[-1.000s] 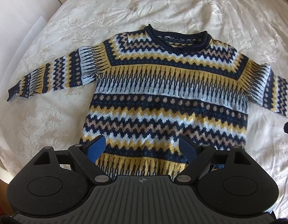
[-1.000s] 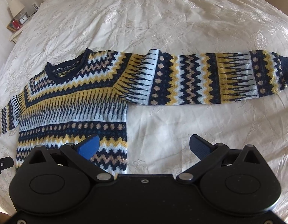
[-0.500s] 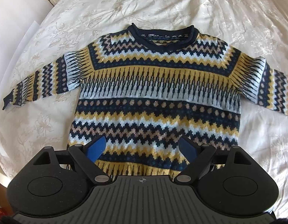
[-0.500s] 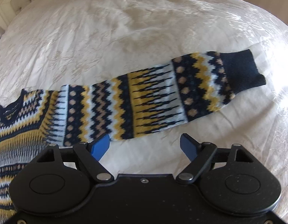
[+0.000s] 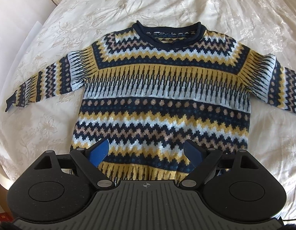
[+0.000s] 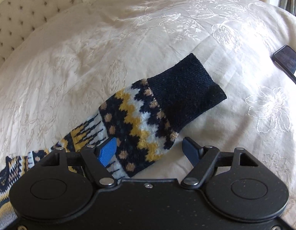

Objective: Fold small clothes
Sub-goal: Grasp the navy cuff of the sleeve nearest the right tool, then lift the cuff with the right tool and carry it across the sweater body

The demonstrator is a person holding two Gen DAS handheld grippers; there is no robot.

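Right claw [image 6: 150,150]: jaws closing, hovering astride the sweater sleeve [image 6: 148,122], pads not pressing it.
Sleeve cuff [image 6: 186,90]: navy, lying flat on the bed [image 6: 109,44], pointing toward a phone [image 6: 288,61].
Left claw [image 5: 146,153]: gaping wide, gripping nothing, hanging over the hem.
Patterned sweater [image 5: 165,88]: lying spread face up on the embroidered cream bedspread, sleeves out sideways.
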